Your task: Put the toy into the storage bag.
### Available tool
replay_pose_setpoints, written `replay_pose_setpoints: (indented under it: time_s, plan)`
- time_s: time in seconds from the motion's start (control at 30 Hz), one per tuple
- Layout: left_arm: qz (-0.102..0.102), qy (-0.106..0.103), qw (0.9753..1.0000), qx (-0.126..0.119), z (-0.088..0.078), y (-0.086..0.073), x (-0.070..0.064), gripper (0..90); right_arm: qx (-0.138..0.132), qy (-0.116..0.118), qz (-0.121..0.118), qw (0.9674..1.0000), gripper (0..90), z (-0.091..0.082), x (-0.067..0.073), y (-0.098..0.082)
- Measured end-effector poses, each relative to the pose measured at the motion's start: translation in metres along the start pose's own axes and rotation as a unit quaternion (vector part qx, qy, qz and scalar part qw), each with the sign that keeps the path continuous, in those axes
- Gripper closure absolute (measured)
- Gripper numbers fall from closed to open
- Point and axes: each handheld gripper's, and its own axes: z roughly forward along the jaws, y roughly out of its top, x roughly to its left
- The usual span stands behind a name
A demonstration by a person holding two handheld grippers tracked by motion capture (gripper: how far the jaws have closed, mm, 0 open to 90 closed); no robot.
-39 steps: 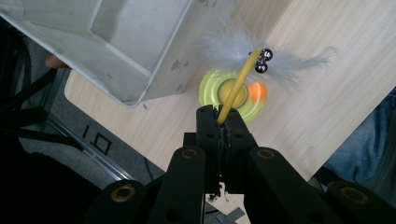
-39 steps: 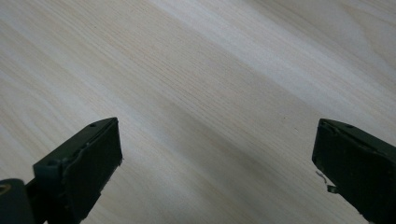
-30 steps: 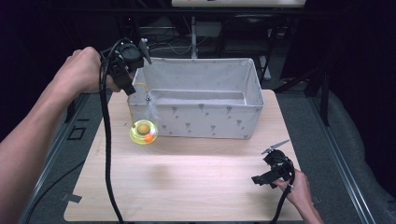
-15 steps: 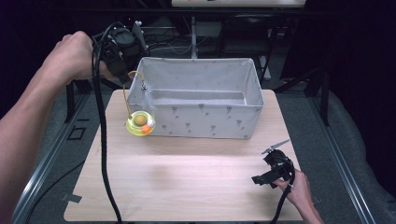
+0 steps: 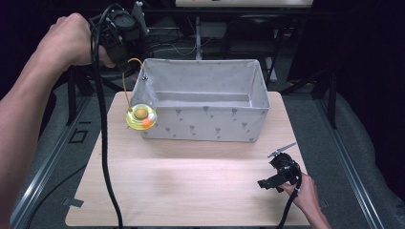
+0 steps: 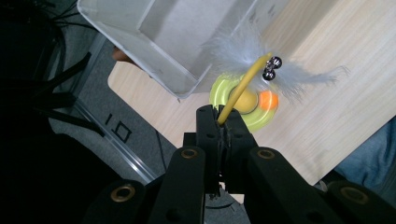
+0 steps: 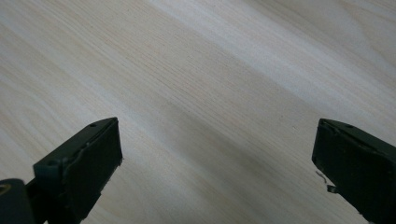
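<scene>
Setting: dark room, pale wooden bench (image 5: 191,191), grey fabric bin (image 5: 205,102) standing open at the far half.
Toy: cat toy (image 5: 141,117) with yellow-green disc, orange ball, feather and bells; seen hanging by its yellow wire just outside the bin's front left corner, above the bench.
Left gripper (image 6: 219,123): jaws closed tight on the wire's end, held high over the bin's left rim.
Right gripper (image 7: 215,154): jaws wide apart, nothing between them; rested near the bench's front right edge (image 5: 279,174).
Risk 1: disc likely to catch the bin rim if carried across too low; the soft wall could be dragged or folded.
Risk 2: thin wire may slip through the pads; the toy would be dropped outside the bin.
Risk 3: swing on the springy wire, so a release could be mistimed.
Room: bin interior bare and wide; bench front open; left bench edge close under the toy.
</scene>
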Motion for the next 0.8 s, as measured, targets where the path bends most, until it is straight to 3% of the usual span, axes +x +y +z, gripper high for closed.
replay_pose_setpoints:
  time_s: [0.8]
  plan:
    - [-0.042,0.044,0.9981,0.006,-0.025,0.033,0.034,88.1,-0.001,0.002,-0.001,1.0000,1.4,0.000,0.000,0.000]
